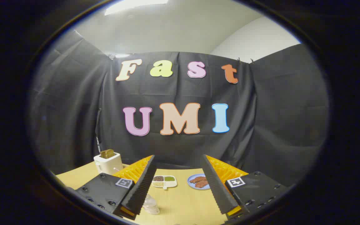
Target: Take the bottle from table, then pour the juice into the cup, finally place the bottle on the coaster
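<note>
Gripper [178, 175] raised above table [183, 200], level, fingers spread wide, holding nothing; bottle [151, 204] below left finger.

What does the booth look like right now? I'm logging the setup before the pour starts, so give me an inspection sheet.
Surface: light wooden table, bare between the jaws.
Job's things: clear plastic bottle top beside one finger's tip; cup and coaster: nothing seen.
Clutter: white toaster holding toast; white divided dish of seasonings; blue plate with brown food.
Grippers: gripper open, jaws wide apart, holding nothing.
Cables: nothing seen.
Surroundings: black cloth wall, white ceiling above.
</note>
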